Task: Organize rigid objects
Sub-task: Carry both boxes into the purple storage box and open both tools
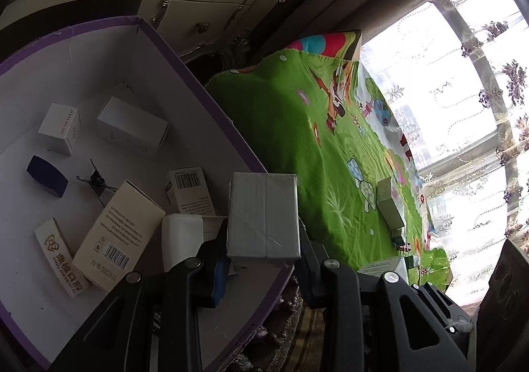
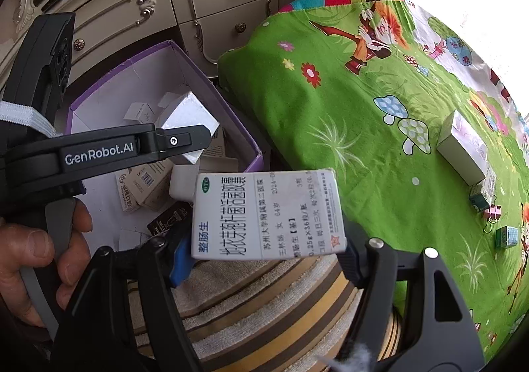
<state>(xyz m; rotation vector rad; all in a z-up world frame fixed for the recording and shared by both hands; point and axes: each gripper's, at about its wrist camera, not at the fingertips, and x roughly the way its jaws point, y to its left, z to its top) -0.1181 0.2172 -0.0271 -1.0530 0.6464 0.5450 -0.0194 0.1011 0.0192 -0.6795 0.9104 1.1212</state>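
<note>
My left gripper (image 1: pixel 263 256) is shut on a silver-grey box (image 1: pixel 263 218) and holds it over the right edge of the purple-rimmed storage box (image 1: pixel 185 51). Inside lie several small cartons, among them a barcode carton (image 1: pixel 114 235), a dark blue case (image 1: pixel 46 175) and a black binder clip (image 1: pixel 97 182). My right gripper (image 2: pixel 264 256) is shut on a white medicine box (image 2: pixel 267 215) with blue Chinese print, held above a striped rug beside the storage box (image 2: pixel 254 154). The left gripper (image 2: pixel 185 140) and its silver box (image 2: pixel 186 114) show in the right wrist view.
A green cartoon blanket (image 2: pixel 363 140) covers the surface to the right, with a long white box (image 2: pixel 463 154) and small green boxes (image 2: pixel 506 236) on it. A cream dresser (image 2: pixel 215 2) stands behind. A striped rug (image 2: pixel 264 306) lies below. A curtained window (image 1: pixel 463 107) is at right.
</note>
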